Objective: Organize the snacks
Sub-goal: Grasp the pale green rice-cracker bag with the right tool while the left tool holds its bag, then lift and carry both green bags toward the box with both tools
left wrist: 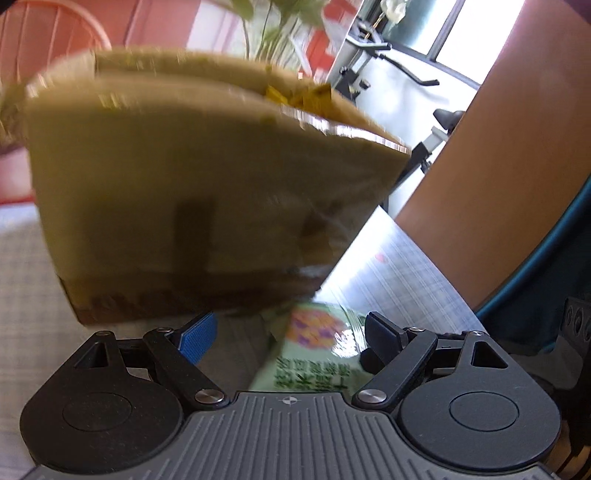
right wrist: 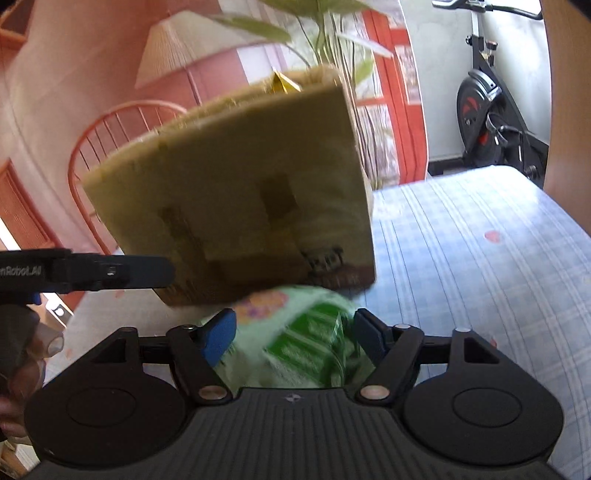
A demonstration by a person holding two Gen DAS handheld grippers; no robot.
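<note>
Left wrist view. Straight ahead at twelve o'clock, a cardboard box (left wrist: 166,184), blurred and filling most of the frame. Rests on the worktop (left wrist: 399,280), which wears a pale checked cloth. Shows something yellow over its rim at about one o'clock. At six o'clock from the box, just in front of its lower edge, a green snack packet (left wrist: 314,354) with a purple and orange pattern and green lettering. Lies flat on the cloth.

At the foot of the frame, the left gripper (left wrist: 290,323), jaws wide. Grips nothing. Frames the packet in the gap, closer to the three o'clock finger and well clear of the blue pad at nine o'clock.

Beyond the box, at twelve o'clock, a leafy plant (left wrist: 280,22). At ten o'clock, an orange-red chair (left wrist: 44,40).

Right wrist view. Again the box at twelve o'clock, the packet just under its near edge, smeared by motion. At the foot of the frame, the right gripper (right wrist: 293,325), jaws also wide. Brackets the packet, which fills nearly the whole gap. Shows no squeeze on it, though the blur makes contact with the pads hard to judge. At nine o'clock, the left gripper's dark body seen side on, reaching to the box's lower corner. At two o'clock, far back, an exercise bike (right wrist: 487,110). At eleven o'clock, a pleated lampshade (right wrist: 177,48).
</note>
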